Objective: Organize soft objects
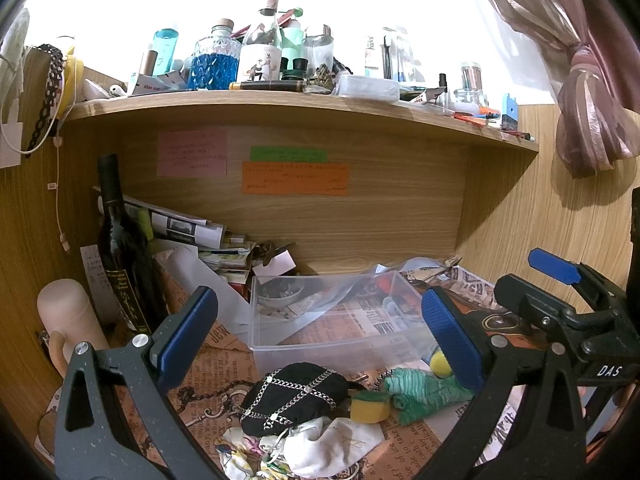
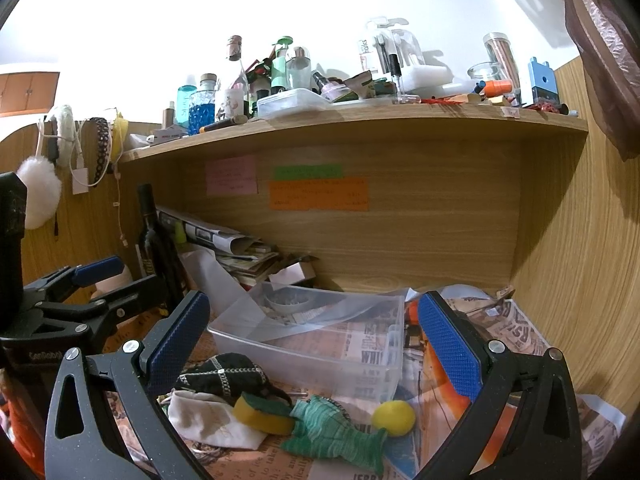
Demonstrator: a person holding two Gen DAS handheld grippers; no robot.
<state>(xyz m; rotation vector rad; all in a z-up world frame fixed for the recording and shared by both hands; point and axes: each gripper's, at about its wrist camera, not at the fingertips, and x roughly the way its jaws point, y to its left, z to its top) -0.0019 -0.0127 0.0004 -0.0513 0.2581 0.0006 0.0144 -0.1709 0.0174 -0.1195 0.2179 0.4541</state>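
Note:
A clear plastic box [image 1: 332,356] [image 2: 304,364] stands empty on the newspaper-covered desk. In front of it lie a black chain-trimmed pouch [image 1: 292,396] [image 2: 222,374], a white cloth bag [image 1: 332,448] [image 2: 204,420], a yellow-green sponge [image 1: 370,406] [image 2: 262,416], a green cloth fish [image 1: 420,394] [image 2: 332,432] and a yellow soft ball [image 1: 440,362] [image 2: 394,418]. My left gripper [image 1: 320,336] is open and empty above the pouch. My right gripper [image 2: 316,348] is open and empty above the fish and sponge. Each gripper shows at the edge of the other's view.
A dark wine bottle [image 1: 120,248] [image 2: 154,240] and a pink cup [image 1: 70,316] stand at the left. Stacked papers [image 1: 192,236] lie behind the box. A wooden shelf [image 1: 304,106] [image 2: 360,118] crowded with bottles hangs overhead. A curtain [image 1: 580,80] hangs at the right.

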